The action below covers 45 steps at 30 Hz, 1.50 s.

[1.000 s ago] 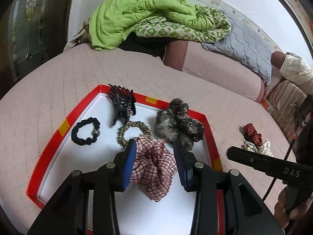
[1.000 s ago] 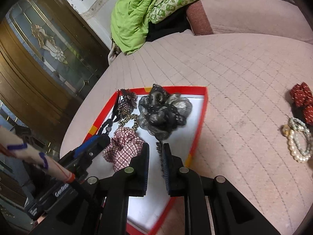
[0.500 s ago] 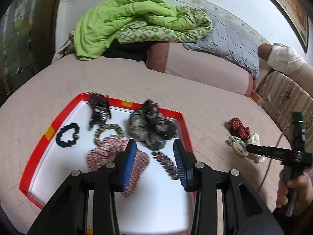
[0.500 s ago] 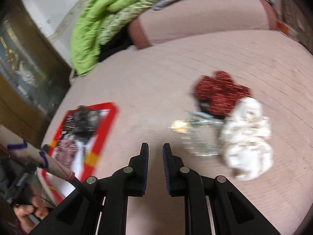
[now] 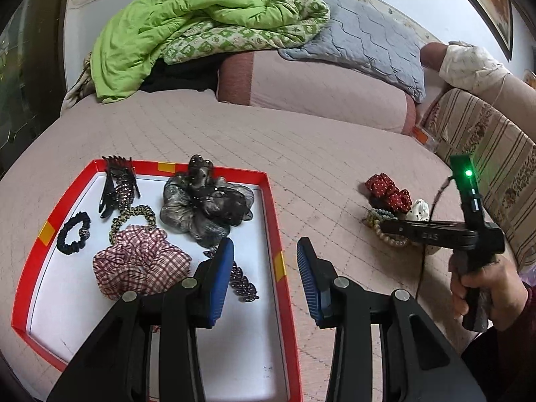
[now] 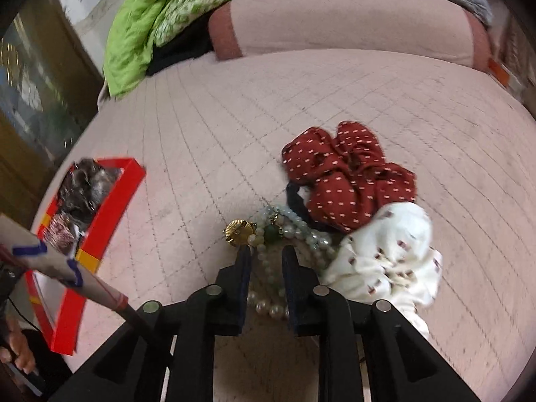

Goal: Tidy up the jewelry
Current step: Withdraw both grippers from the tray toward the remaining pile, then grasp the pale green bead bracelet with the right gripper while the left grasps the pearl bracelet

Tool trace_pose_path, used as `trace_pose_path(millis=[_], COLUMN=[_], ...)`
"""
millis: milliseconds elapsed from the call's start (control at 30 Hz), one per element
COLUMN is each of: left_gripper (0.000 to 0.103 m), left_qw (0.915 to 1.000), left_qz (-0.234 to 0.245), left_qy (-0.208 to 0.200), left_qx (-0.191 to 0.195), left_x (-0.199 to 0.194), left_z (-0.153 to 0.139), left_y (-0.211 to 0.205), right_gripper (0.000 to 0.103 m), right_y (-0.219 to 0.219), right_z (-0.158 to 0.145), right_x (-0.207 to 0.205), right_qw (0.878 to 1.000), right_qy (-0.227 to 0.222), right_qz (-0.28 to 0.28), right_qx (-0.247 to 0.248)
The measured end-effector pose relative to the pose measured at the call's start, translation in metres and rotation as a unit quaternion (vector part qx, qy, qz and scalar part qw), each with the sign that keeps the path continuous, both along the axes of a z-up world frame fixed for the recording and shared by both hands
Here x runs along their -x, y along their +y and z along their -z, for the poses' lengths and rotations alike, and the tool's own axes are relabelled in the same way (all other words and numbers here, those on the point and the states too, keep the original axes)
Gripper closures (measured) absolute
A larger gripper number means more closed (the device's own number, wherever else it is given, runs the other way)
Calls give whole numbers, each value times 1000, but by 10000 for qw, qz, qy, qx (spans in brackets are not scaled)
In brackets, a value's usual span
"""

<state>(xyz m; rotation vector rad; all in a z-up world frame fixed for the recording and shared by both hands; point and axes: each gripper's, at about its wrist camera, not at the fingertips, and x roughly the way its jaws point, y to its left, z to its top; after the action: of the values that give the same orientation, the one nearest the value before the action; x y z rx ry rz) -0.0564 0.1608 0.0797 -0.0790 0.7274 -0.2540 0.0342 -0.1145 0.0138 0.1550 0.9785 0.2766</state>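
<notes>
A red-rimmed white tray (image 5: 271, 207) on the pink bed holds a plaid scrunchie (image 5: 140, 264), a grey scrunchie (image 5: 204, 204), a black hair tie (image 5: 72, 232), a black claw clip (image 5: 117, 181), a braided tie (image 5: 134, 216) and a dark beaded clip (image 5: 243, 284). My left gripper (image 5: 264, 269) is open and empty above the tray's right rim. My right gripper (image 6: 266, 263) is open, its jaws straddling a pile of bead bracelets (image 6: 268, 288) with a gold clasp (image 6: 239, 231). A red dotted scrunchie (image 6: 345, 176) and a white scrunchie (image 6: 388, 254) lie beside them.
A green quilt (image 5: 187, 23), a grey pillow (image 5: 365, 47) and a pink bolster (image 5: 318, 93) lie at the back of the bed. A striped cushion (image 5: 492, 167) is at the right. The tray also shows at the left of the right wrist view (image 6: 110, 207).
My right gripper left the tray, swung right and came down over the bead bracelets, its jaws a little wider. My left gripper opened wider and shifted right over the tray's rim.
</notes>
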Motion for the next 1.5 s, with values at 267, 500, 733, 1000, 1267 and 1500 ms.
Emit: trace_pose_path(millis=[267,500,733,1000,1267,1500], left_gripper=[65,65,65,71,94,94], left_qw=[9996,9939,9775,9742,9784,9841], left_qz=[224,857,1310,938,941,843], left_qy=[166,650,1514,2002,1842,1552], left_qx=[7,240,663,462,-7,180], left_x=[-6,-16,-60,-109,-80,-39], left_z=[0,0,27,65,67,52], left_y=[-19,-69,-132,-184,-162,-112], right_gripper=[97,97,97,96,96,96], right_y=[11,-43,-90,-107,-107,-94], right_z=[7,-36,-57,-58,-68,-75], right_x=[-3,20,48,46,42,42], right_qw=[9976,9917,9761,9686,9670,9662], right_qy=[-109,-737,-1192,-1202,-1349,-1421], right_qz=[-255,267,722,992,850,591], right_qx=[641,-1023,-1667,-1937,-1989,-2069])
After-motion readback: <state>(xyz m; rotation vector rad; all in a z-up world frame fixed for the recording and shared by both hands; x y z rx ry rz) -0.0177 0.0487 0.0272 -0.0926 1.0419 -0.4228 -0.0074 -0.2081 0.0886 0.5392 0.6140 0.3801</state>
